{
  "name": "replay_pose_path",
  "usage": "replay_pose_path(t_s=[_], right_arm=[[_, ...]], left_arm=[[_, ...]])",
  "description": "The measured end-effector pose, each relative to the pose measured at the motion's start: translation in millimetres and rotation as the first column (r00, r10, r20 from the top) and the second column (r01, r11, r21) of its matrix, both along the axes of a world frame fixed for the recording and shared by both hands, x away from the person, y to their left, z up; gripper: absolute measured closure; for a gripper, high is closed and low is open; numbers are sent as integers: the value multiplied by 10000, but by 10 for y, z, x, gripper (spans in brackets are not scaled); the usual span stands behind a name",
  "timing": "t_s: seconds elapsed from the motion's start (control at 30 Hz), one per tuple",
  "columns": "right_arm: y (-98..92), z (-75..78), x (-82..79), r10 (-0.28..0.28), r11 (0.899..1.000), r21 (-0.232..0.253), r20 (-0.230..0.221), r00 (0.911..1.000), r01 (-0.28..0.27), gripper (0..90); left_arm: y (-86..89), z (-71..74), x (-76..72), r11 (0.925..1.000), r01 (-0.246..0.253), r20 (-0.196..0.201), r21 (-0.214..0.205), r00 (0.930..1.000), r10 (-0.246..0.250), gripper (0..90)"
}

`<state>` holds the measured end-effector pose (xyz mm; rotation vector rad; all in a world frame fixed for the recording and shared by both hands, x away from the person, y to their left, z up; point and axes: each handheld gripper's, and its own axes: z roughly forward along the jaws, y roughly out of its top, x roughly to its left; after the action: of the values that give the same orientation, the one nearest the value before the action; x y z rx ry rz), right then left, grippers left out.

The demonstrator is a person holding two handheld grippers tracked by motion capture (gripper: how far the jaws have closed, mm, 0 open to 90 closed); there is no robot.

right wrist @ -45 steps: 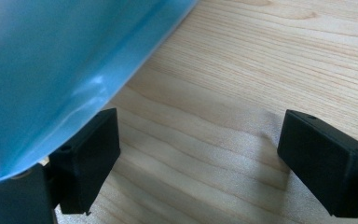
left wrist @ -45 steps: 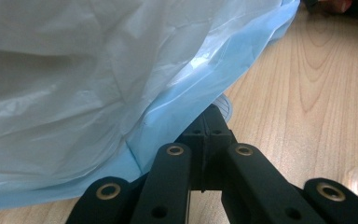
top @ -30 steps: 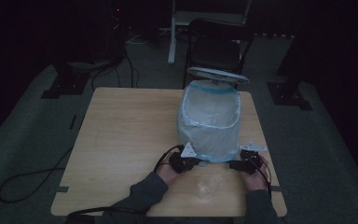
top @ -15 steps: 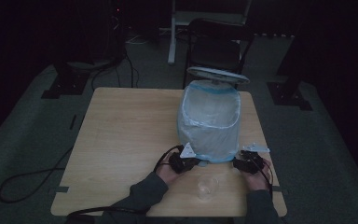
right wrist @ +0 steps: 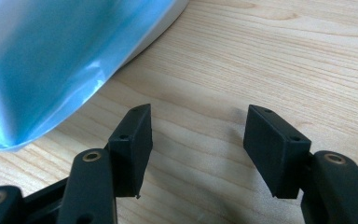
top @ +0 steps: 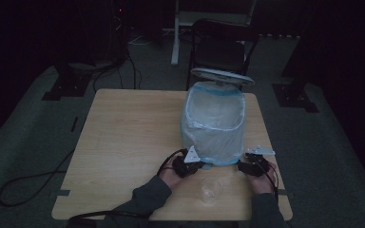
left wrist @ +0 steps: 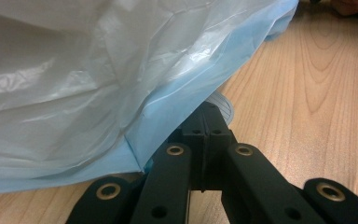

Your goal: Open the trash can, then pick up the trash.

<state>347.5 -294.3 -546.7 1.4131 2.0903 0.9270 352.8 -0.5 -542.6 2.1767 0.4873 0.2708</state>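
Bin (top: 213, 126) stands at desk (top: 123, 142) near edge; bag (left wrist: 98, 70) hides its base. Left tongs (left wrist: 208, 122) pressed together at bag hem, pinch unclear. Right tongs (right wrist: 196, 140) spread, narrower than before, nothing between.

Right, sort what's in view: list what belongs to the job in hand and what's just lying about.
In the job:
- bin on the table
- blue plastic bag lining the bin
- left gripper, shut at the bag's bottom edge
- right gripper, open, nothing between its jaws

Lying about:
- clear cup near the table's front edge
- round lid behind the bin
- chair beyond the table
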Motion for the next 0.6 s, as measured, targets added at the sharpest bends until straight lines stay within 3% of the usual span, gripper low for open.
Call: replay_pose_path(t_s=[0.6], right_arm=[[14, 26, -33, 41, 9999, -145, -161, 9999, -44, 437]], left_arm=[[1, 0, 2, 10000, -7, -11, -7, 10000, 7, 900]])
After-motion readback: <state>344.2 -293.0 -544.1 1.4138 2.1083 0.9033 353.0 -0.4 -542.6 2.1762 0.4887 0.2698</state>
